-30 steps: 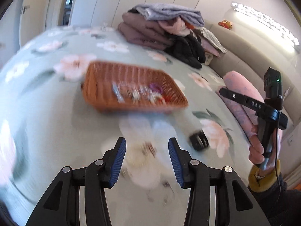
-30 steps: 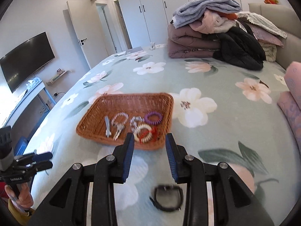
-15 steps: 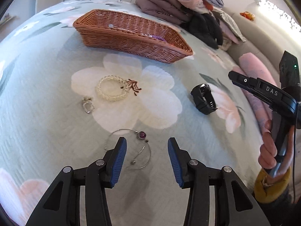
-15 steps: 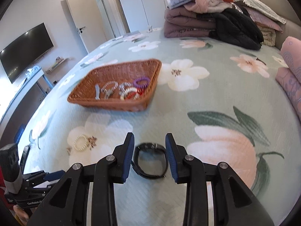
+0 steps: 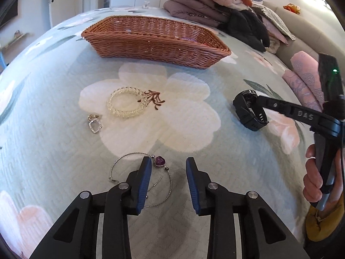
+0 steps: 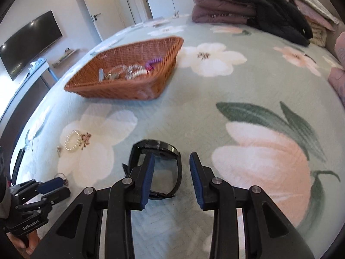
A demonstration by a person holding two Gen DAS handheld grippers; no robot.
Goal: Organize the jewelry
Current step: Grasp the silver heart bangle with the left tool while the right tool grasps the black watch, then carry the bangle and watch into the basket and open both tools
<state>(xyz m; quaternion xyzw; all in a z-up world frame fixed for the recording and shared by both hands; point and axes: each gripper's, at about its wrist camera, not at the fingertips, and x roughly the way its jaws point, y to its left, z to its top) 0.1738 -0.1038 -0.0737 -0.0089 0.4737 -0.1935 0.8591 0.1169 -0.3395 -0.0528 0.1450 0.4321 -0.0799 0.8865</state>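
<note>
A: Left tool (image 5: pixel 168 168) now low over the bed (image 5: pixel 64 151), jaws closing, pads not yet pressing the wire bangle (image 5: pixel 141 179) with purple heart beside its left pad.

B: Right tool (image 6: pixel 171 164) has dropped too, part-open astride the black watch's (image 6: pixel 156 170) near band, no grip. Basket (image 6: pixel 120 90) well apart; both pickups pending.

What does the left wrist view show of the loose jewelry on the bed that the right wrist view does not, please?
Only the left wrist view shows the wire bangle with a purple heart charm beside the closing left gripper. Only the right wrist view shows the pieces lying inside the basket and one side of the black watch between the right gripper's fingers. Both show the wicker basket, the clear coil bracelet, and the small earring.
</note>
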